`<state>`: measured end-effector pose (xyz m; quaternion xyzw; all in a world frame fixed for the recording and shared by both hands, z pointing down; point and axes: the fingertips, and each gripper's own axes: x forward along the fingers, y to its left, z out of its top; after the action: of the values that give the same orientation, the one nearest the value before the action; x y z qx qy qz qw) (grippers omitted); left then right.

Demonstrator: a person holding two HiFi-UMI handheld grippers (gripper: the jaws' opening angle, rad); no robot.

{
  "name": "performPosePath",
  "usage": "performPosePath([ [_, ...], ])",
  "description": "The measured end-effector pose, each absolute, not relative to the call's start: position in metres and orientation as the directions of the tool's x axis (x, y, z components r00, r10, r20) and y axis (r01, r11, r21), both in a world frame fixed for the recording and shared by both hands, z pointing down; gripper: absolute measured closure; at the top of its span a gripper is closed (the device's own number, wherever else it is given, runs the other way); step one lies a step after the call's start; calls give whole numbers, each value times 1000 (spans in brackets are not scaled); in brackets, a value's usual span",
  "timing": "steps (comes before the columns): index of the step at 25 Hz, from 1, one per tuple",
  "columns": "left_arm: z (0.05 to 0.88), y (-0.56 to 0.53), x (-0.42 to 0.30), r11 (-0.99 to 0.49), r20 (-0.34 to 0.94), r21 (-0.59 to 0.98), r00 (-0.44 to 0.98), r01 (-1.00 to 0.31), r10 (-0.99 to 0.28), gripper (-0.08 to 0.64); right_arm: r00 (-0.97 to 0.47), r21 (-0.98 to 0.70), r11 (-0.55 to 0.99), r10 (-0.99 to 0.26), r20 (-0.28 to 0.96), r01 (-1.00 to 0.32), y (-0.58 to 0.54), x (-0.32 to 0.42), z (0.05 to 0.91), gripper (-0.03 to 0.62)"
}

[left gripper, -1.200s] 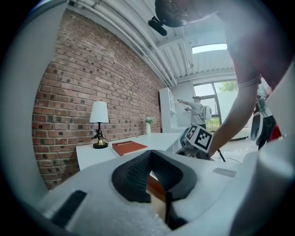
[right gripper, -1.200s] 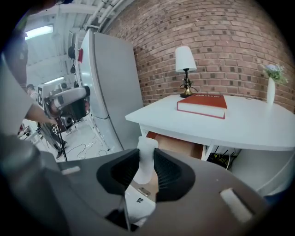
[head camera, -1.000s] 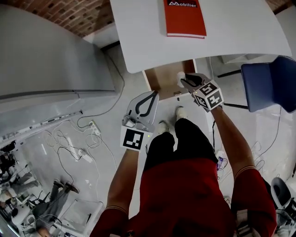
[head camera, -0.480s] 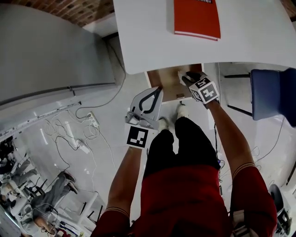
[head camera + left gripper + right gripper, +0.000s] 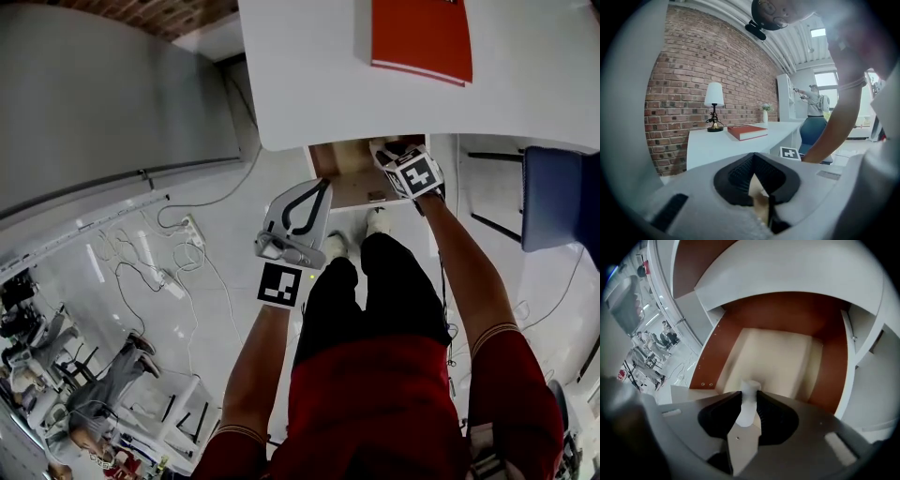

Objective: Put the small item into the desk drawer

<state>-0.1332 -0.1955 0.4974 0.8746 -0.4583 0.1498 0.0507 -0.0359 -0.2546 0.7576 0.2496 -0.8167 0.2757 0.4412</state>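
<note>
A small white cylinder-shaped item (image 5: 748, 404) is clamped upright between my right gripper's (image 5: 749, 398) black pads. That gripper hangs over the open desk drawer (image 5: 771, 355), which has a pale bottom and brown walls. In the head view the right gripper (image 5: 382, 150) reaches into the drawer (image 5: 342, 178) just under the white desk's (image 5: 309, 84) front edge; the item is not clear there. My left gripper (image 5: 324, 186) floats in front of the drawer's left part, fingertips together and nothing held. In its own view the left gripper (image 5: 753, 159) points toward the desk.
A red book (image 5: 419, 37) lies on the desk, and a white lamp (image 5: 713, 107) stands at its far end by the brick wall. A blue chair (image 5: 562, 197) stands at the right. Cables and a power strip (image 5: 178, 258) trail over the floor at the left.
My right gripper has moved the white item forward, further over the drawer and under the desk edge. The left gripper has stayed in front of the drawer, still shut.
</note>
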Motion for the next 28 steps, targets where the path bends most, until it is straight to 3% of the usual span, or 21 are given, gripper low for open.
performPosePath([
  [19,509,-188,-163,-542,357,-37,495,-840,-792,561,-250,-128,729,-62,966,-673,-254,-33,808,469],
  [28,510,-189,-164,-550,351,-29,507,-835,-787,561,-279,-149,736,-57,959,-660,-248,-36,807,430],
])
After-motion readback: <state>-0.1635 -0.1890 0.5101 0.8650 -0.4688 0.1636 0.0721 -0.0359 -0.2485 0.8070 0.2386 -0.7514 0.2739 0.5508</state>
